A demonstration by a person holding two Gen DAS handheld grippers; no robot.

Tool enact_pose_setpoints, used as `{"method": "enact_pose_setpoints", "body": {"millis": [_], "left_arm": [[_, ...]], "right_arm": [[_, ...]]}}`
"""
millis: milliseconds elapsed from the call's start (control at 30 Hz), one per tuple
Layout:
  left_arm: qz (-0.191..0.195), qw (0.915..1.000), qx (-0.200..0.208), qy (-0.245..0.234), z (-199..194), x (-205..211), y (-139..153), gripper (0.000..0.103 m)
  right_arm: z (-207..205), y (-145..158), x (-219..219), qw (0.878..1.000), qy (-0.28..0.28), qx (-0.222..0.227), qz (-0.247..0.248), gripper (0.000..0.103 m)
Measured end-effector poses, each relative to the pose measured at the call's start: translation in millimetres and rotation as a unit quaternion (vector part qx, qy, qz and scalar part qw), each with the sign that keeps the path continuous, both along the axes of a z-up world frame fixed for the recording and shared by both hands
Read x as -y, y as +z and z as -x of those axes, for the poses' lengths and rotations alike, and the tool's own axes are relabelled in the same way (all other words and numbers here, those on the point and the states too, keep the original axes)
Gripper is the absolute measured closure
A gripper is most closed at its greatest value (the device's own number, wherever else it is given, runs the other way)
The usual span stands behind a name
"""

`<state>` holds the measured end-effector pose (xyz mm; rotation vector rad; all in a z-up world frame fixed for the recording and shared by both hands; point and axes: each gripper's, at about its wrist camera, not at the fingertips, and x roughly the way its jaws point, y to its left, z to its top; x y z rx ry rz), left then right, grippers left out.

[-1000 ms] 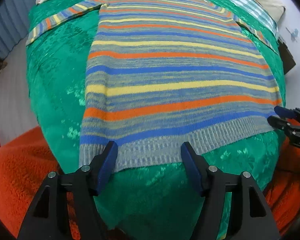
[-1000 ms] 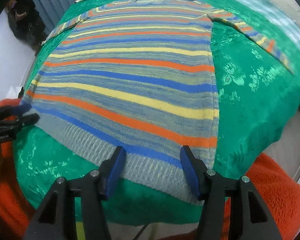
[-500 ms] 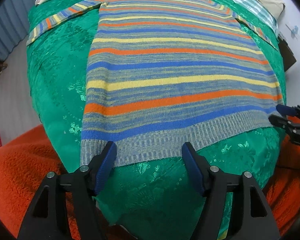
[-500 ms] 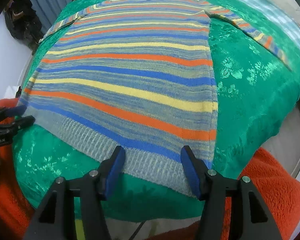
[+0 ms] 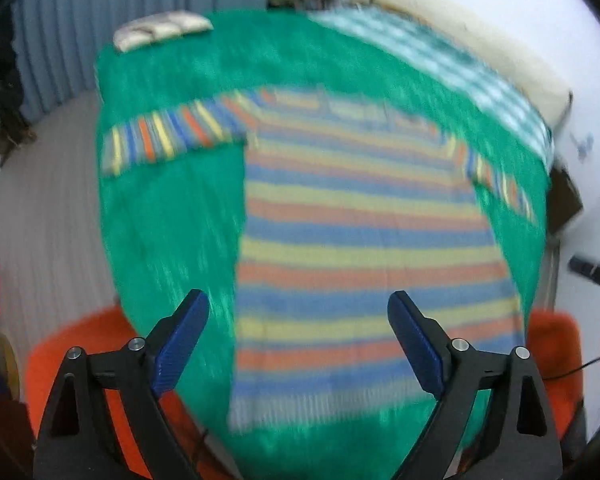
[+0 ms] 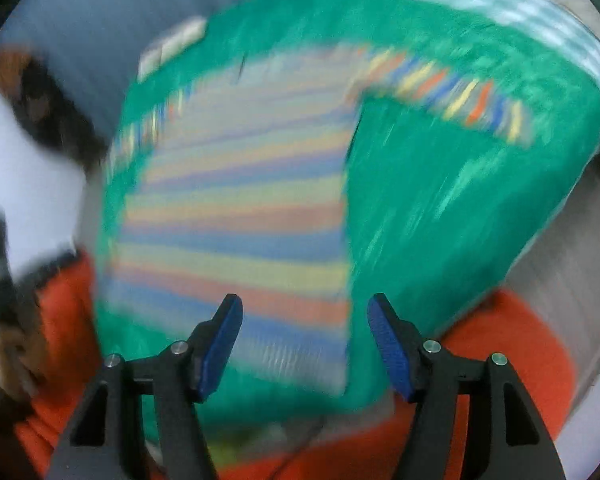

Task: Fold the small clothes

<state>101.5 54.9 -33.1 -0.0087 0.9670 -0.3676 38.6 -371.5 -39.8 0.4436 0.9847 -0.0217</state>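
Observation:
A striped knit sweater in grey, blue, yellow and orange lies flat, back up or front up I cannot tell, on a green cloth, sleeves spread out to both sides. It also shows in the right wrist view. My left gripper is open and empty, held above and short of the sweater's hem. My right gripper is open and empty, above the hem's right corner. Both views are motion-blurred.
The green cloth covers a raised surface with an orange blanket at its near edge. A folded light item lies at the far left corner. A teal checked cloth runs along the far right side.
Both grippers have pulled back and up from the sweater's hem, so the whole sweater and its sleeves now show. Both stay open and empty.

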Motion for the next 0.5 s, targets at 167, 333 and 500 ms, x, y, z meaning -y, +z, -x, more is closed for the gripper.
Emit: {"method": "enact_pose_setpoints", "body": {"millis": [167, 333, 500], "left_arm": [[0.01, 0.9983, 0.043, 0.037, -25, 3, -9, 0.009], [-0.017, 0.9982, 0.012, 0.056, -15, -2, -66, 0.01], [-0.019, 0.9984, -0.008, 0.054, -23, 2, -76, 0.01]], "right_arm": [[-47, 28, 142, 0.981, -0.157, 0.094, -0.059, 0.03], [-76, -57, 233, 0.954, -0.262, 0.023, -0.147, 0.036], [-93, -110, 251, 0.947, -0.282, -0.012, -0.15, 0.038]]}}
